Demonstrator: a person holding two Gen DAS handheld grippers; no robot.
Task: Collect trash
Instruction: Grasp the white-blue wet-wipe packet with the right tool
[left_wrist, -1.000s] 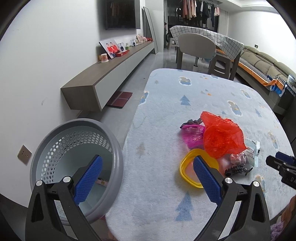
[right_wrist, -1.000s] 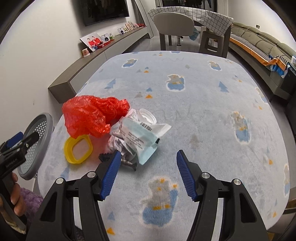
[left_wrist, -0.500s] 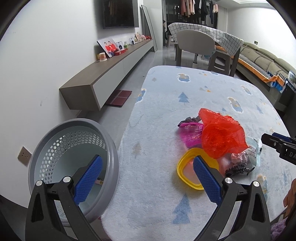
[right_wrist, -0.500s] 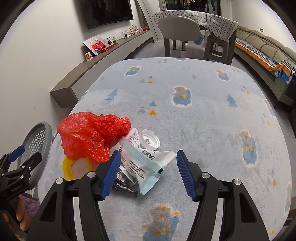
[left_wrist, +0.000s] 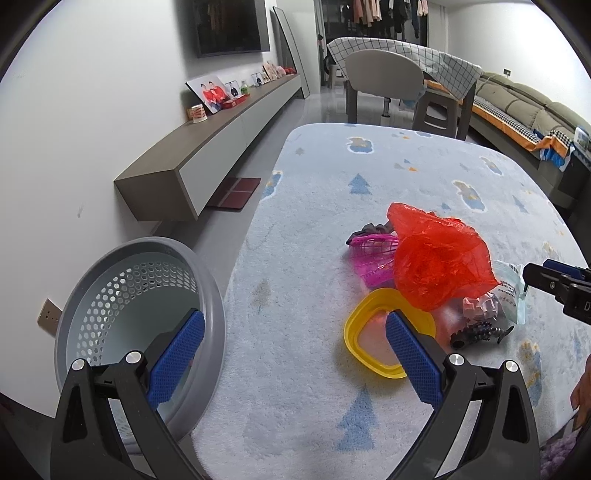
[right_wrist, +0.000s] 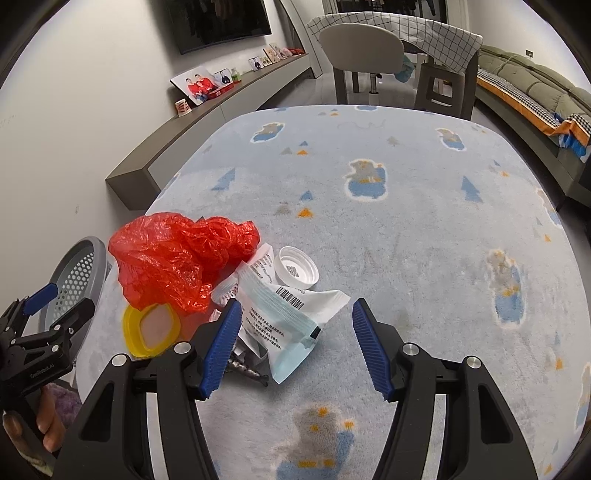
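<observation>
A pile of trash lies on the pale blue rug (right_wrist: 406, 221): a crumpled red plastic bag (right_wrist: 177, 262) (left_wrist: 439, 266), a white and blue wrapper (right_wrist: 284, 325), a white bottle cap (right_wrist: 297, 267), a yellow ring lid (left_wrist: 380, 332) (right_wrist: 149, 328), a pink mesh piece (left_wrist: 373, 254) and a small black object (left_wrist: 476, 332). A grey perforated basket (left_wrist: 122, 295) (right_wrist: 75, 277) stands left of the rug. My left gripper (left_wrist: 291, 350) is open and empty, between basket and pile. My right gripper (right_wrist: 295, 347) is open and empty, just over the wrapper.
A low grey wall shelf (left_wrist: 207, 155) with photo frames runs along the left wall. A chair (right_wrist: 362, 55), a stool and a table with a checked cloth stand beyond the rug. A sofa (right_wrist: 535, 96) lines the right side.
My right gripper has moved forward toward the pile, so the wrapper now lies between its fingers. My left gripper has drifted slightly; both stay open.
</observation>
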